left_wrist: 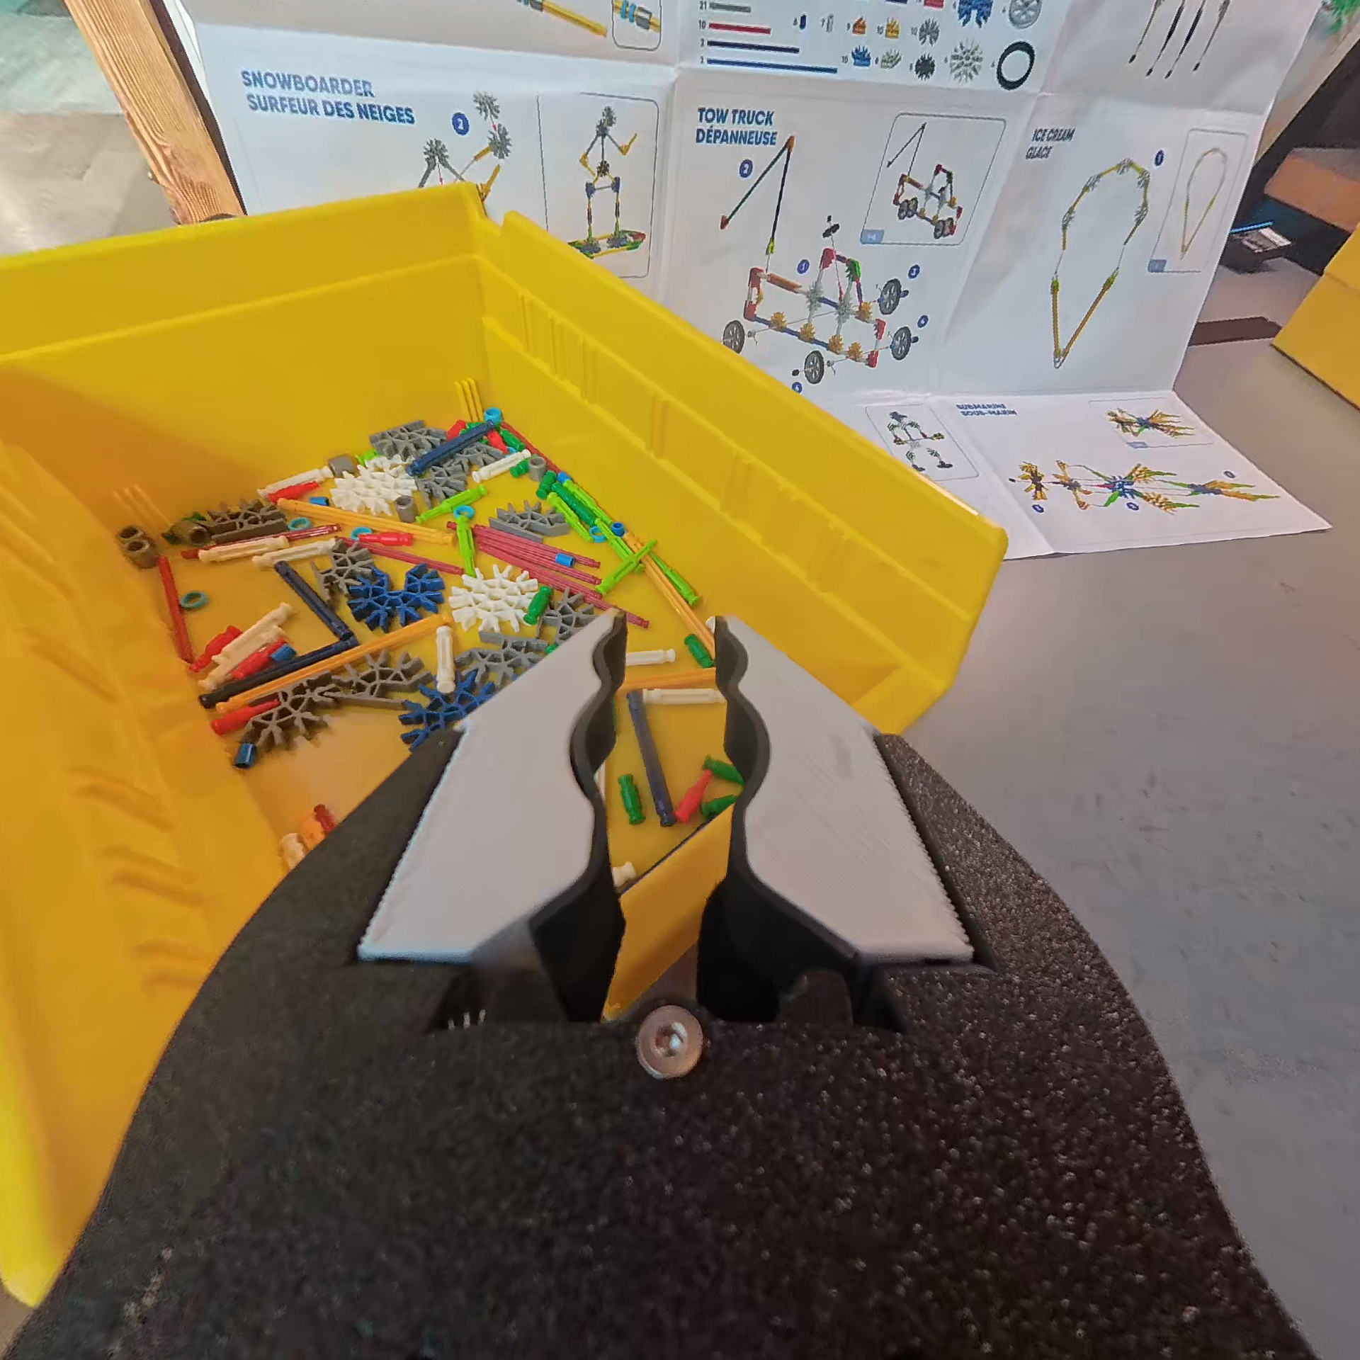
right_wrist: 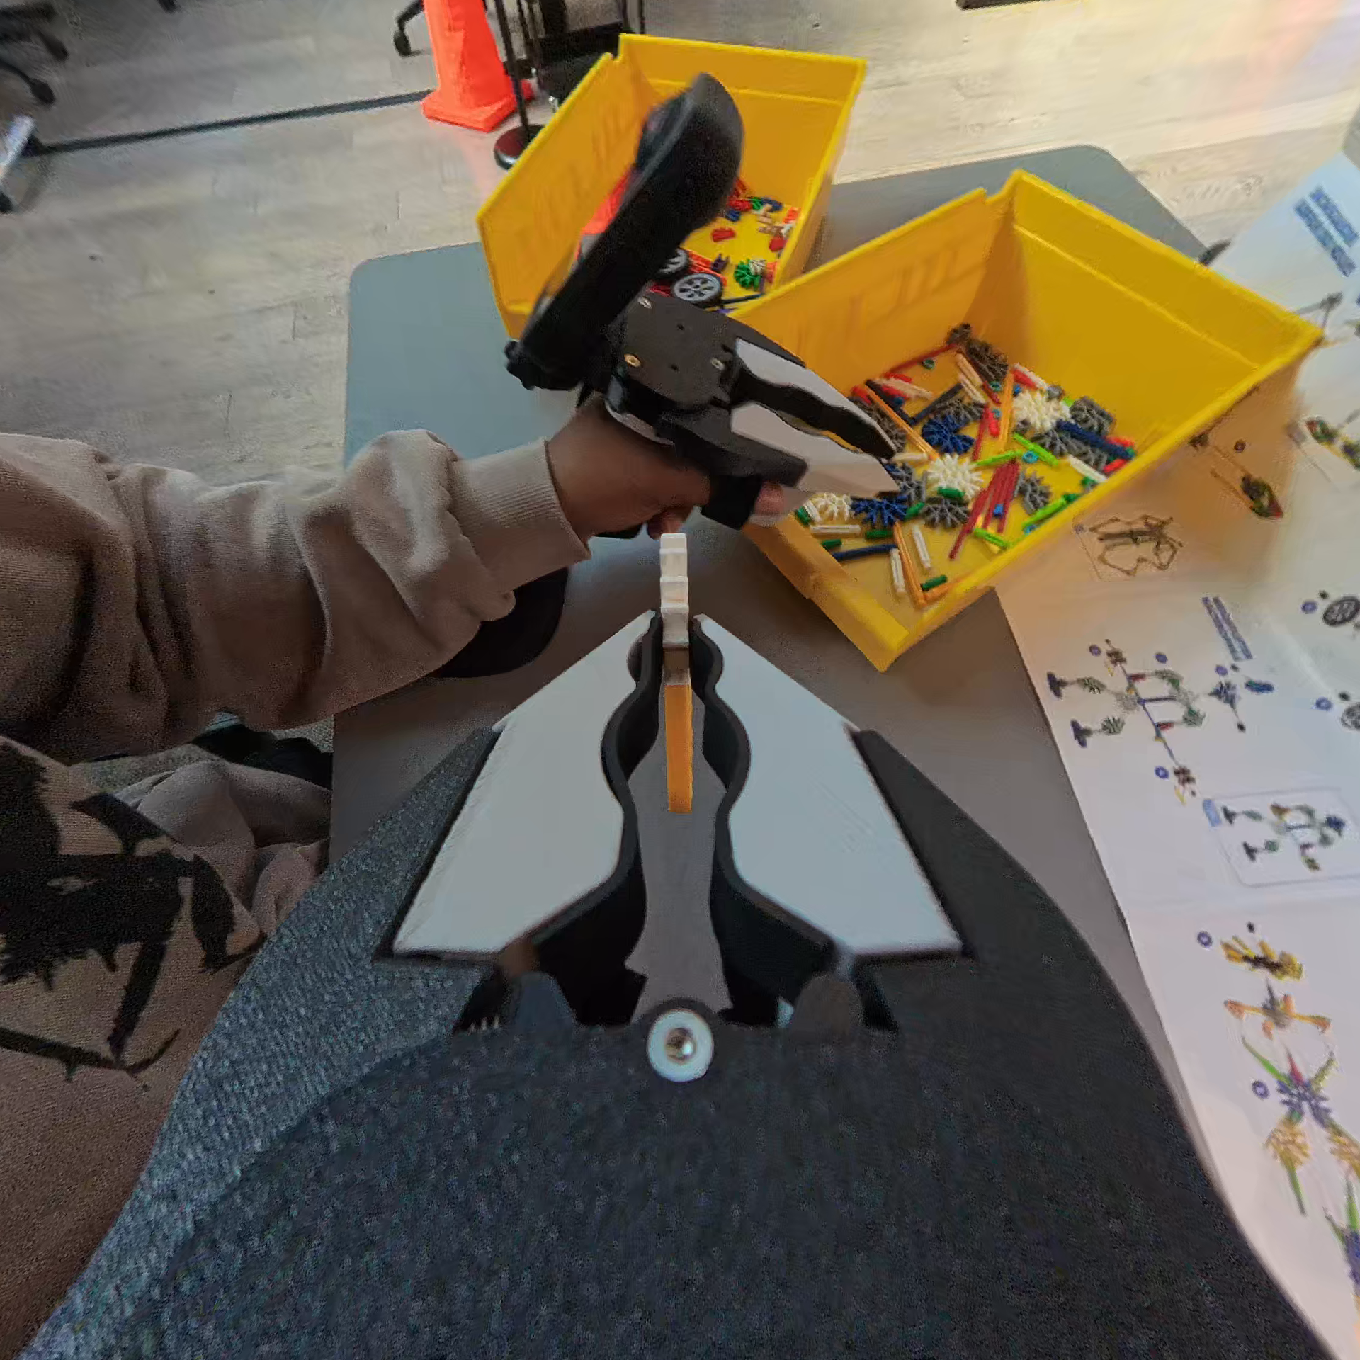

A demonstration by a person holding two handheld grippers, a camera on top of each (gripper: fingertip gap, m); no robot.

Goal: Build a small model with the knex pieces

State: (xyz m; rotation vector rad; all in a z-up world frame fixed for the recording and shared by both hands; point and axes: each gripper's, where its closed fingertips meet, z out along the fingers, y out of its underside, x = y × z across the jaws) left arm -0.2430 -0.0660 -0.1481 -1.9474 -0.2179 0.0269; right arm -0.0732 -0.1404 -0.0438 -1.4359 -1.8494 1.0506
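My left gripper [left_wrist: 670, 625] is open and empty, its tips hanging over the near right corner of a yellow bin [left_wrist: 773, 471]. The bin holds several loose construction-toy rods and snowflake connectors [left_wrist: 412, 581]. In the right wrist view the left gripper [right_wrist: 887, 460] shows over that same bin [right_wrist: 1148, 309], held by a hand in a beige sleeve [right_wrist: 316, 559]. My right gripper [right_wrist: 675, 625] is shut on a small piece: a white connector [right_wrist: 673, 581] sticks out past the tips and an orange part [right_wrist: 678, 743] lies between the fingers. It is above the grey table [right_wrist: 427, 346].
A second yellow bin [right_wrist: 780, 96] with wheels and parts stands behind the first. A folded instruction sheet [left_wrist: 920, 243] stands behind the bin and lies on the table at right [right_wrist: 1214, 773]. An orange cone [right_wrist: 464, 66] stands on the floor beyond. Left tips to right tips: about 20 cm.
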